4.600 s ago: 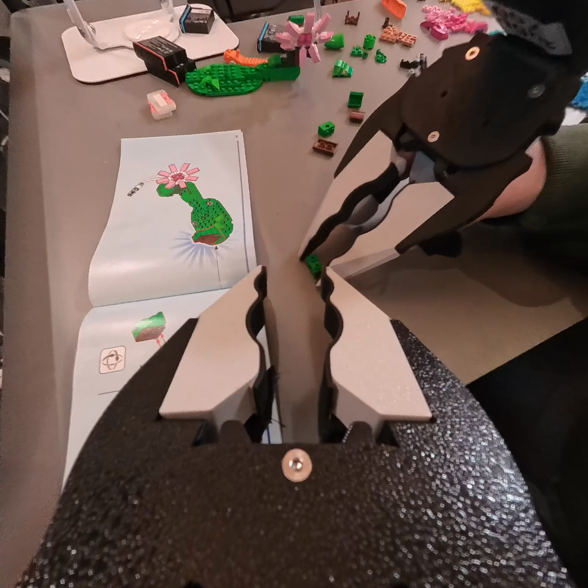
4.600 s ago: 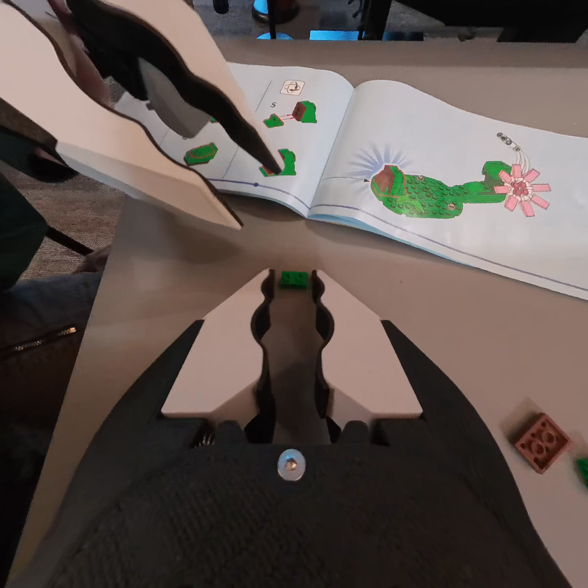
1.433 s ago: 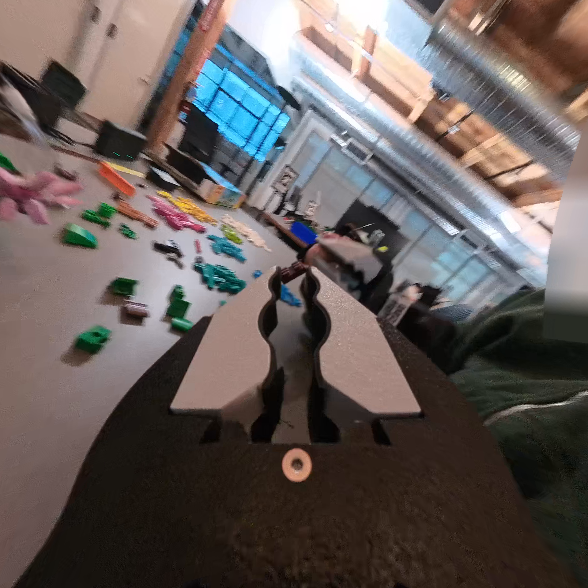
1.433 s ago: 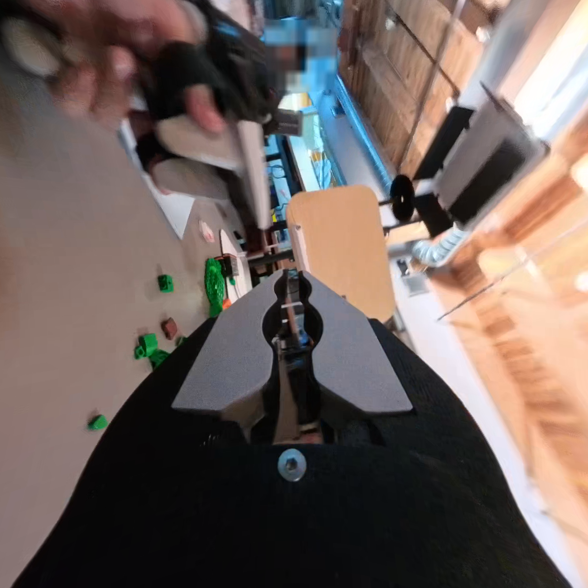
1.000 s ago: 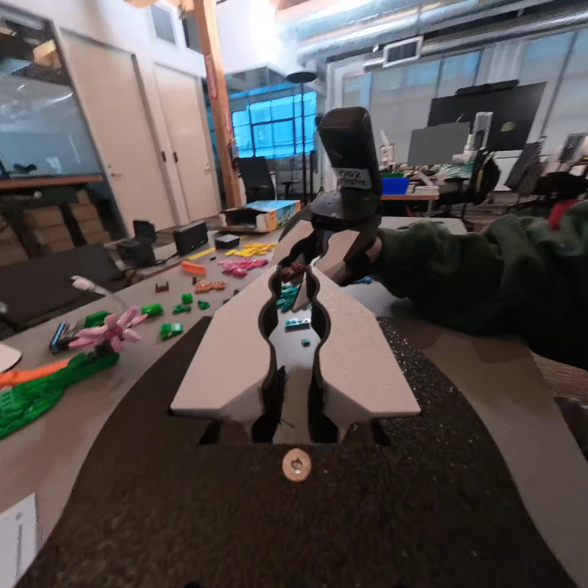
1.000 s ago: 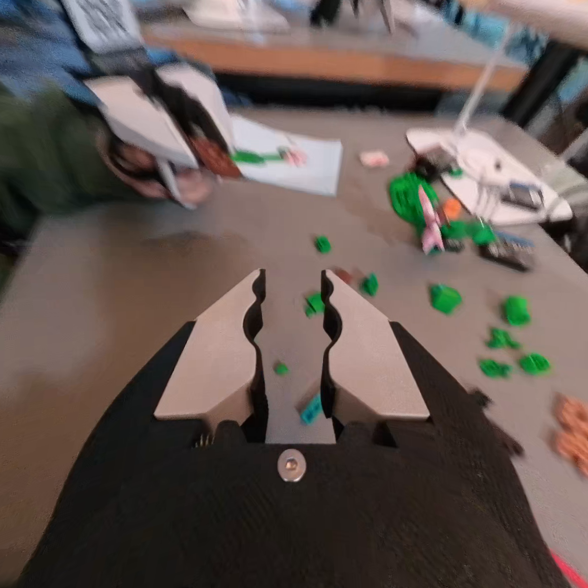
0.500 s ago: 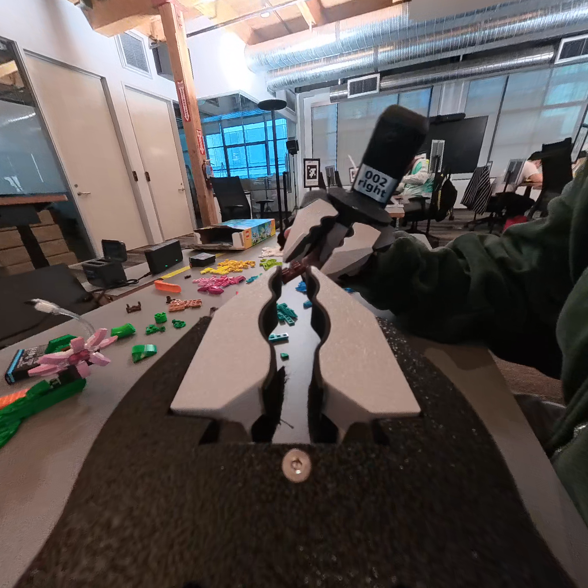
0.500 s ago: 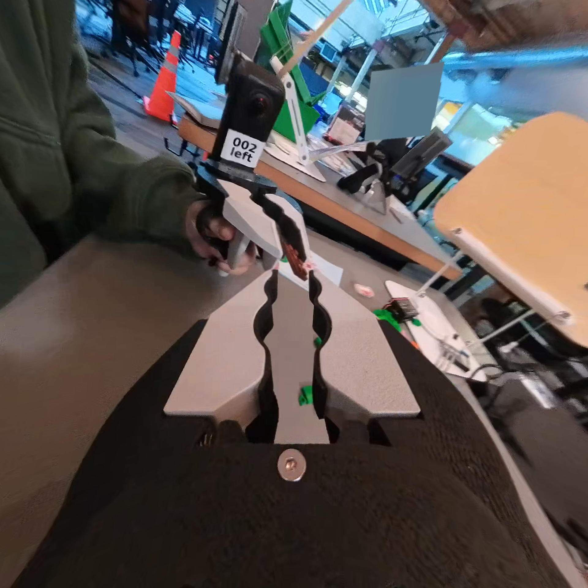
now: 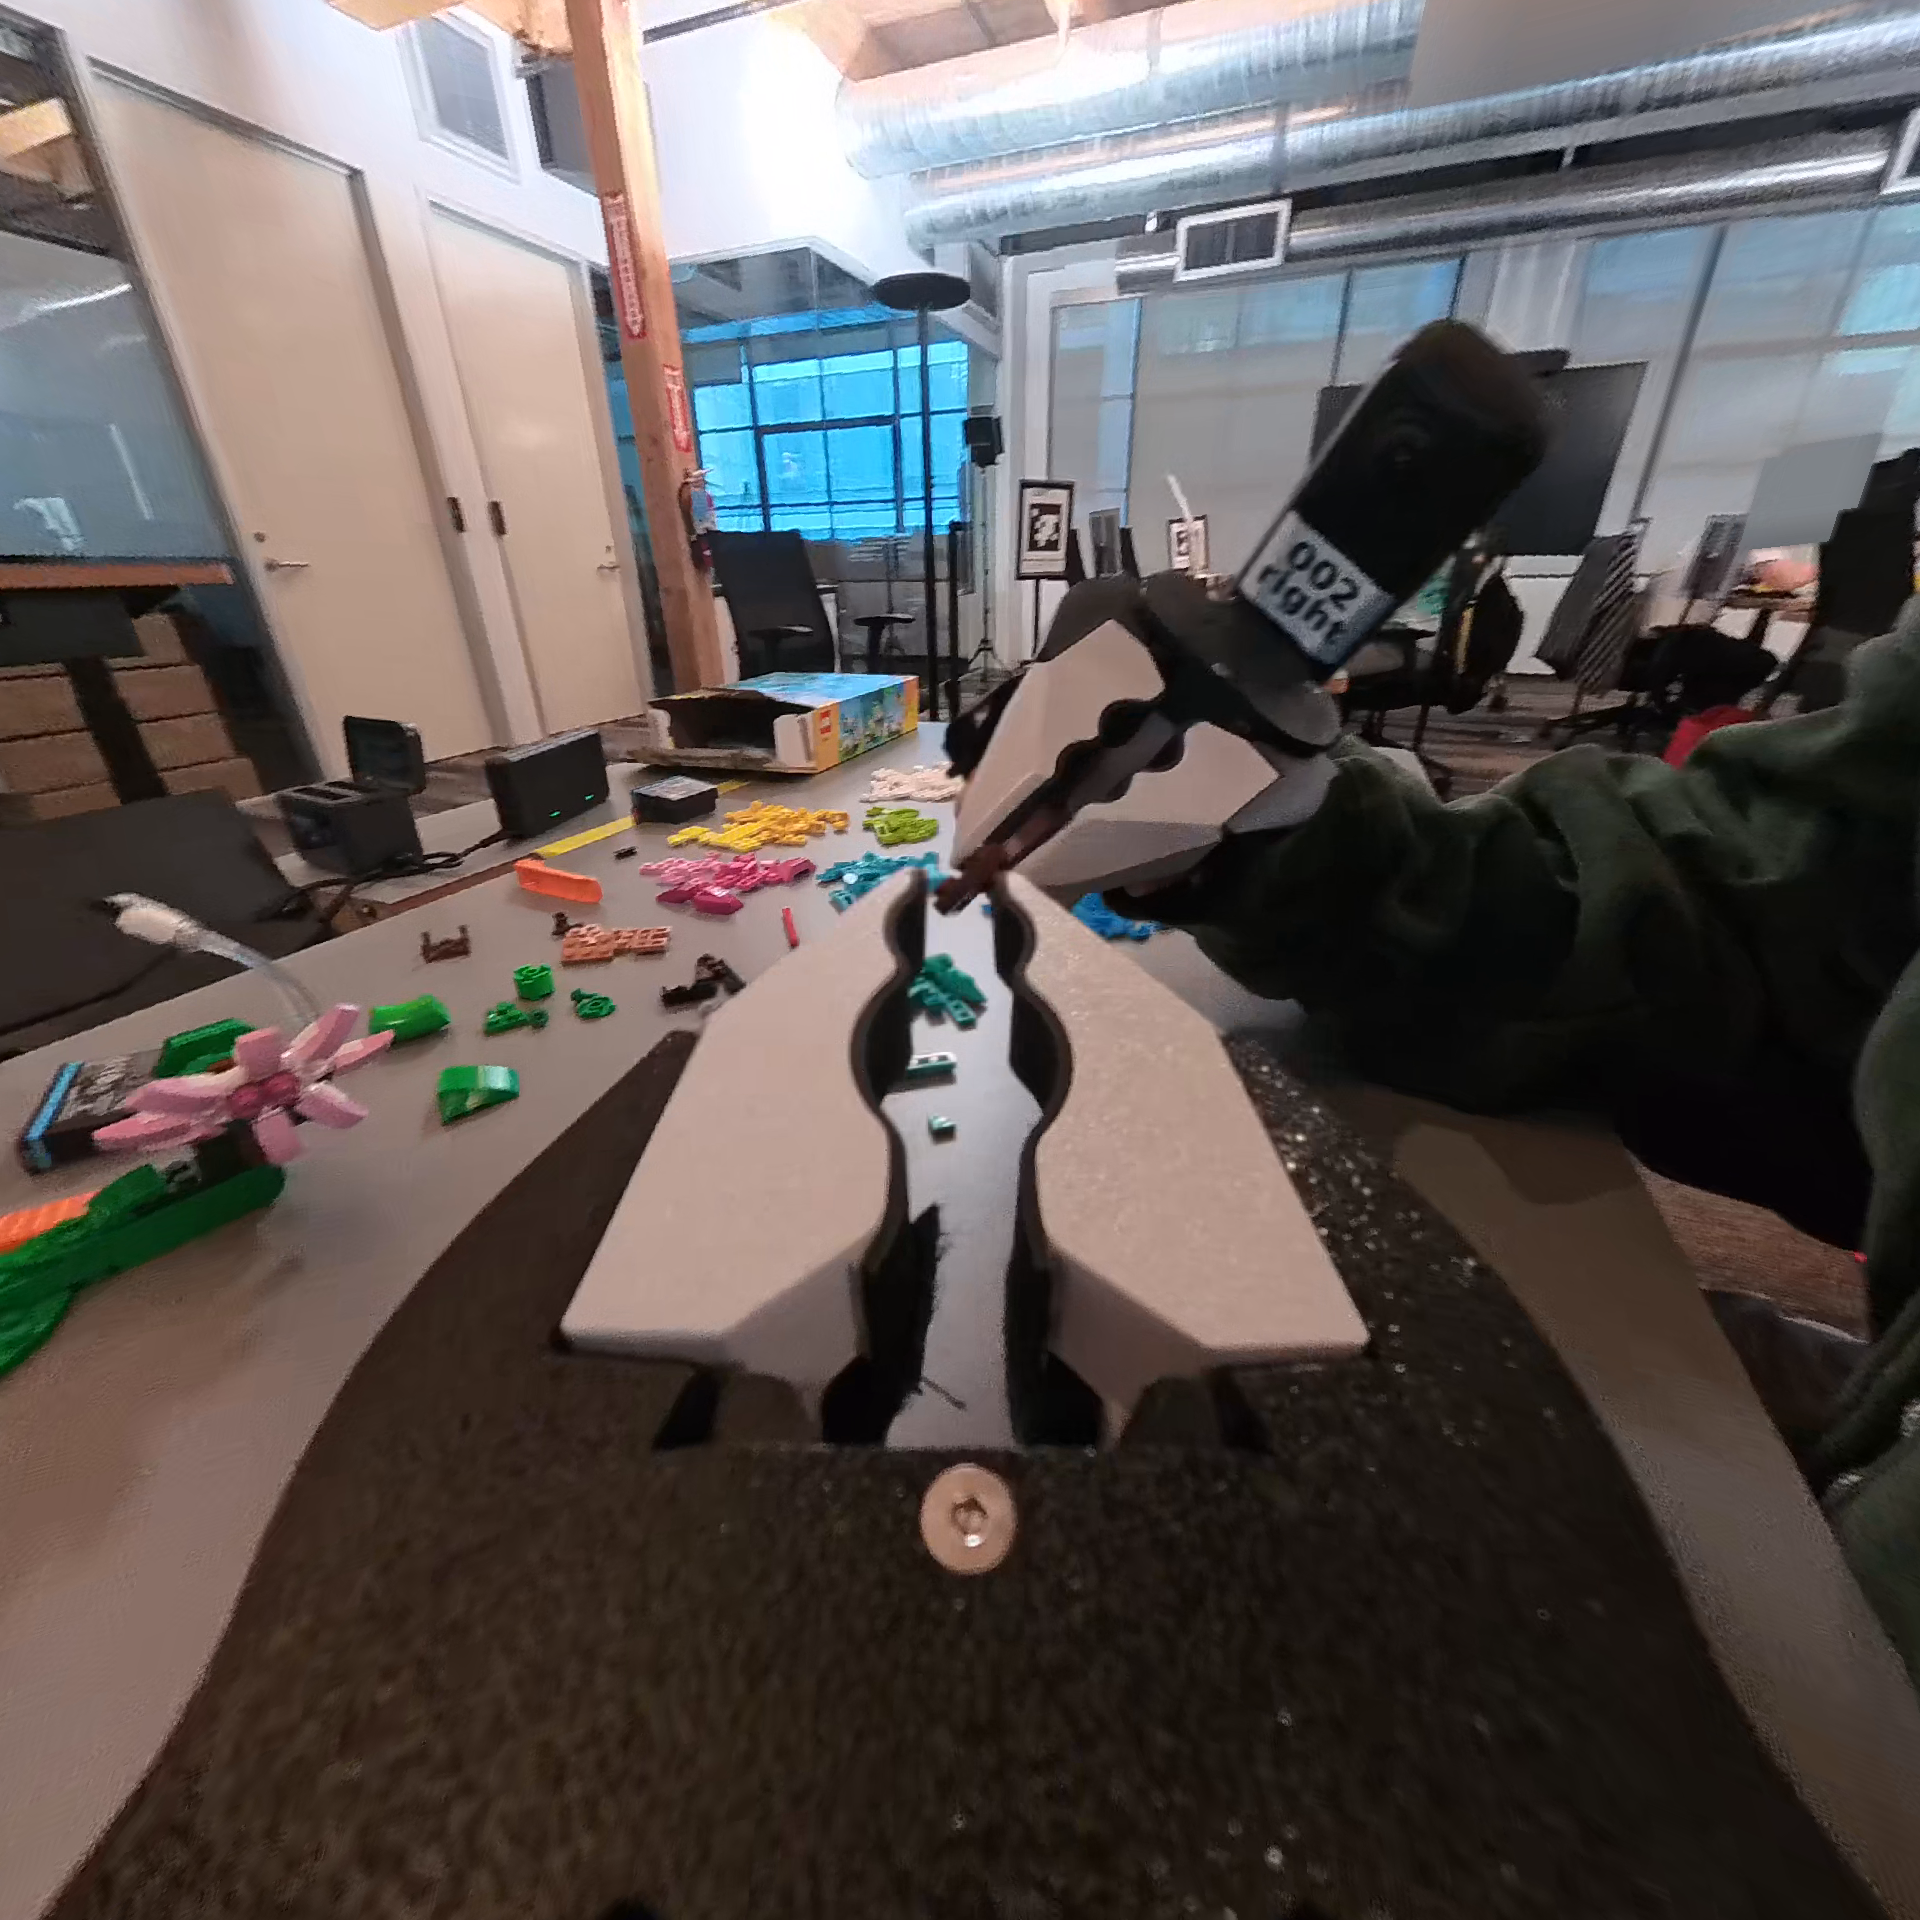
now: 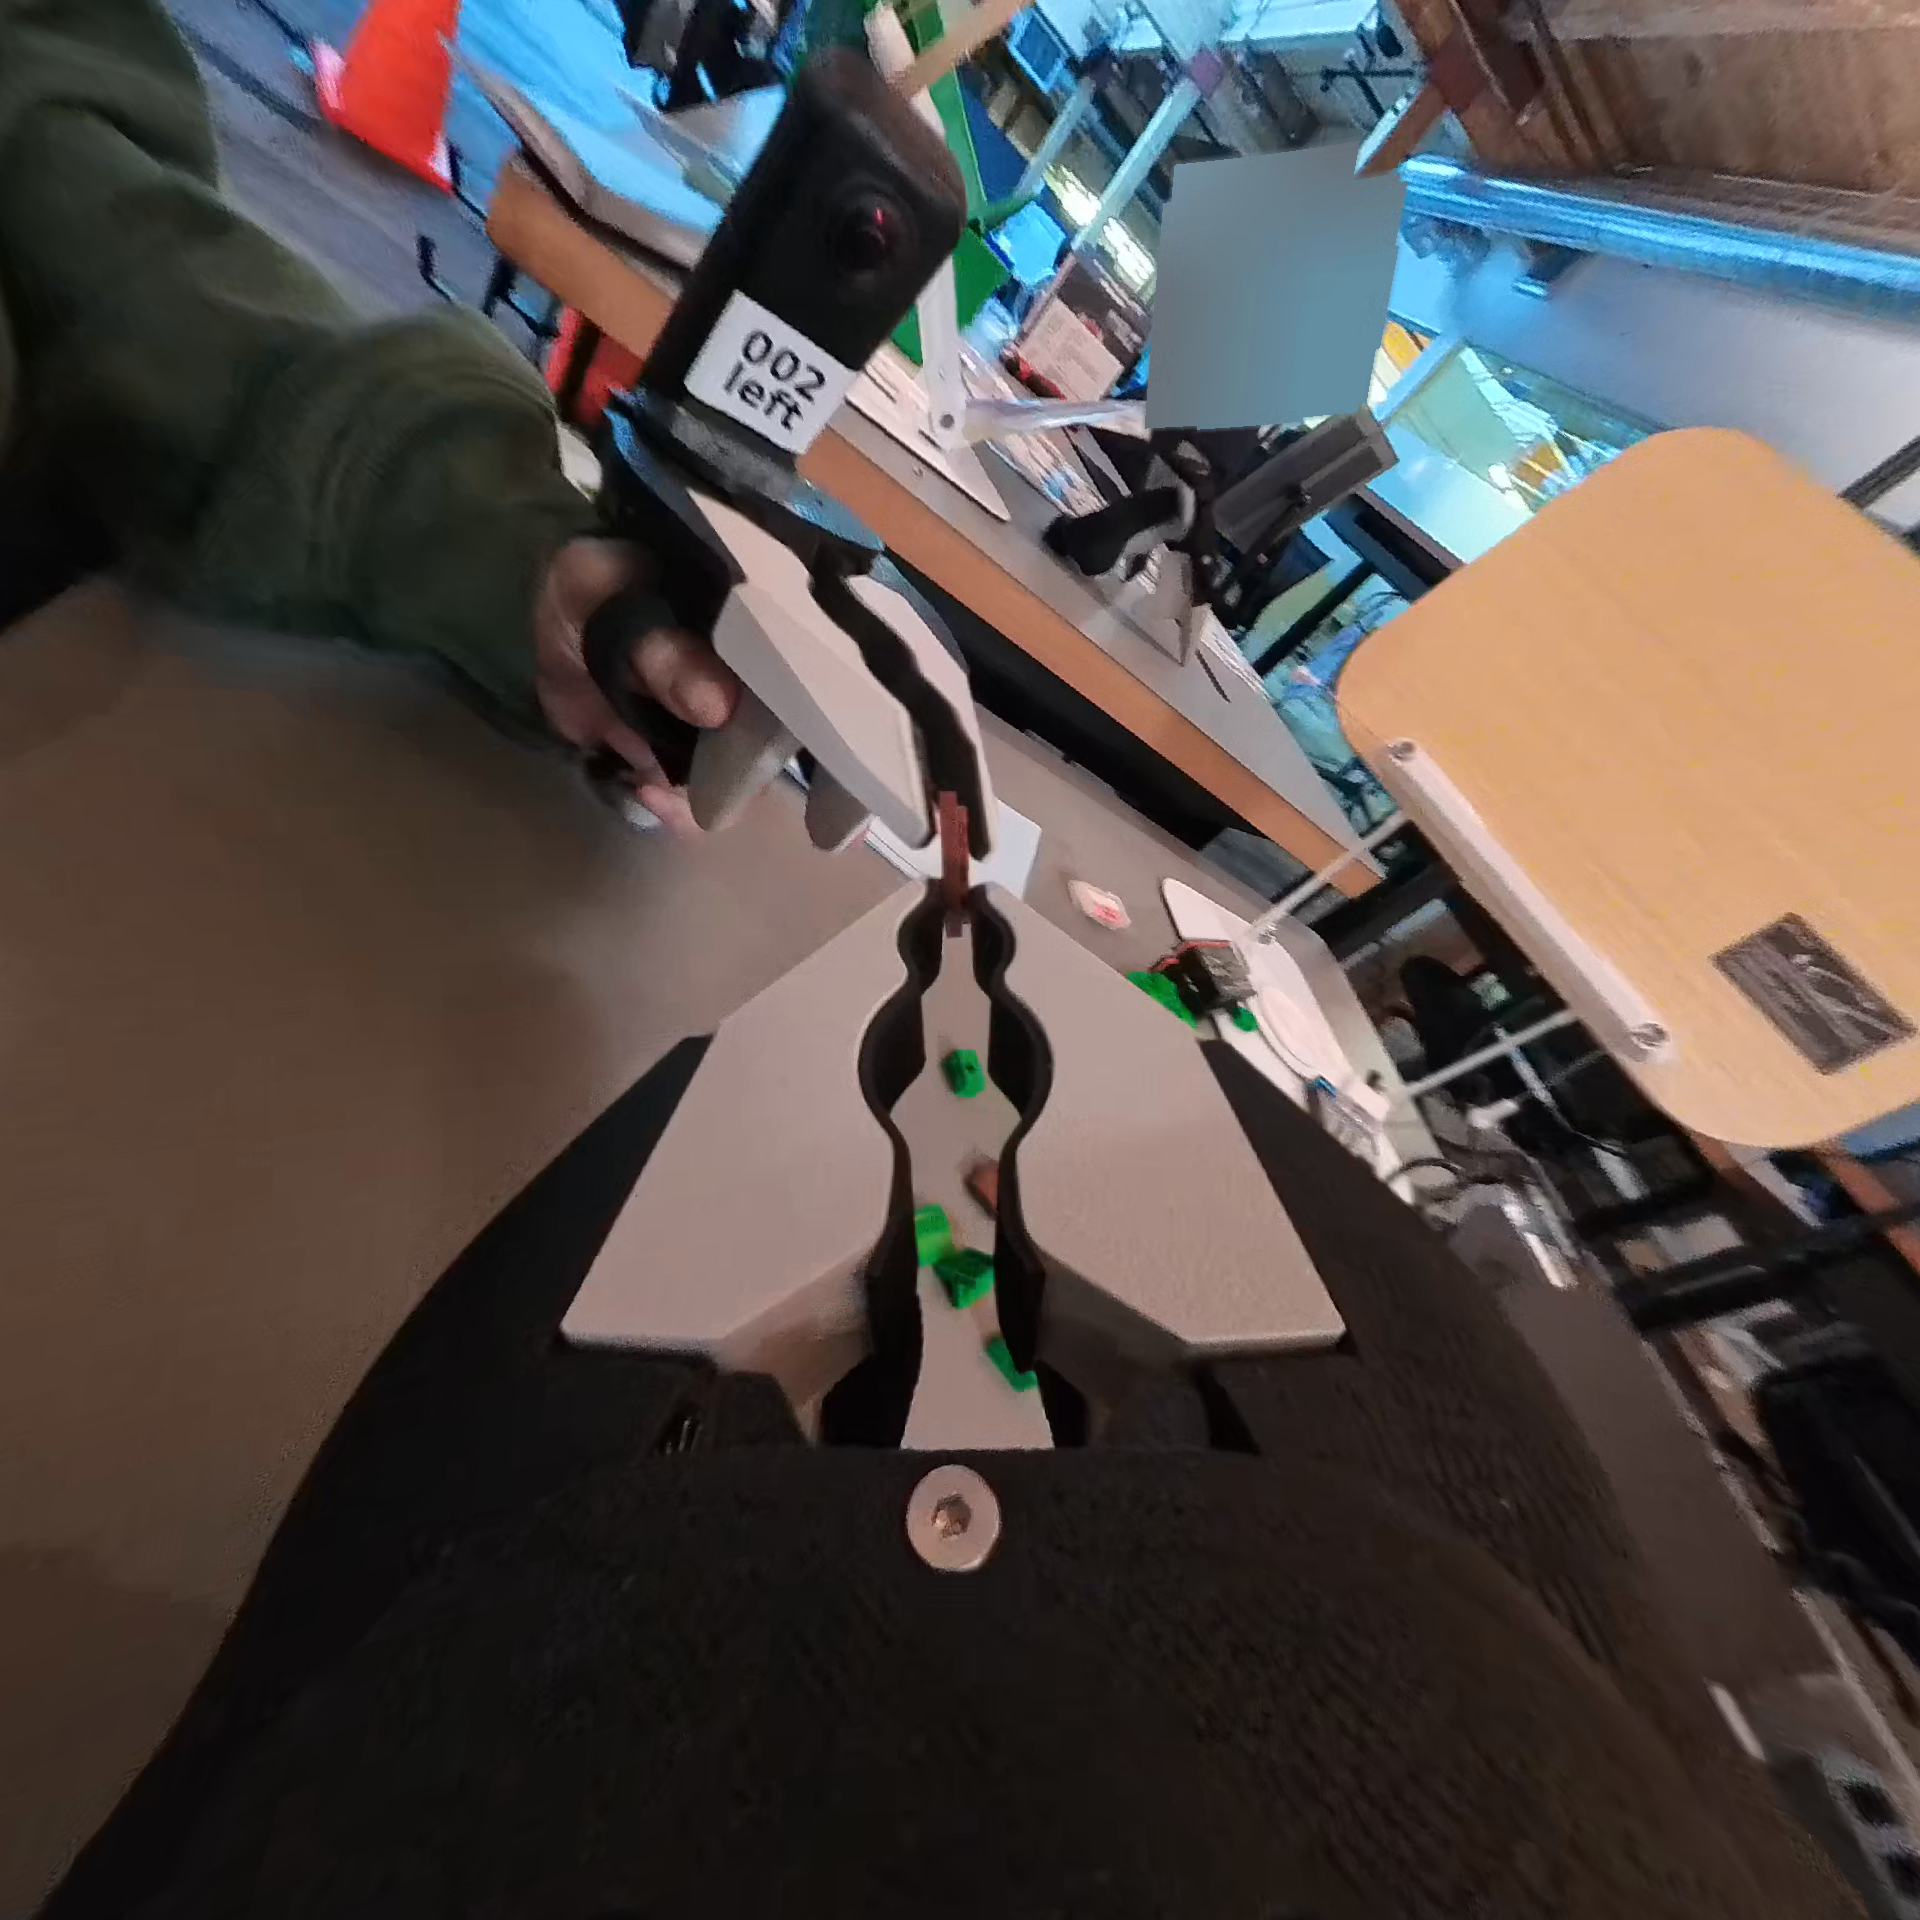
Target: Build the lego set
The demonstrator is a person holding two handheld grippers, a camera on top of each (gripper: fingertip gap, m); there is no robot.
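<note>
Both grippers are raised above the grey table [image 9: 312, 1382] and meet tip to tip. My left gripper [image 9: 964, 904] is shut on a small brown Lego piece [image 9: 961, 888]. My right gripper [image 9: 1003, 857] comes in from the upper right and grips brown Lego at the same spot. In the right wrist view my right gripper [image 10: 954, 909] is shut on the lower end of the brown piece [image 10: 954, 862]. The left gripper [image 10: 951, 821] holds its upper end. I cannot tell whether this is one piece or two pressed together.
A green Lego build with a pink flower [image 9: 208, 1112] lies at the left. Loose green pieces [image 9: 476, 1091] and sorted pink, yellow and teal piles [image 9: 727, 873] cover the far table. The Lego box [image 9: 790, 717] stands behind. A green sleeve [image 9: 1558, 935] crosses on the right. The tips of both grippers are at nearly the same place.
Both grippers have left the table by the instruction booklet and risen into the air. Over the last second their tips have come together on the brown Lego.
</note>
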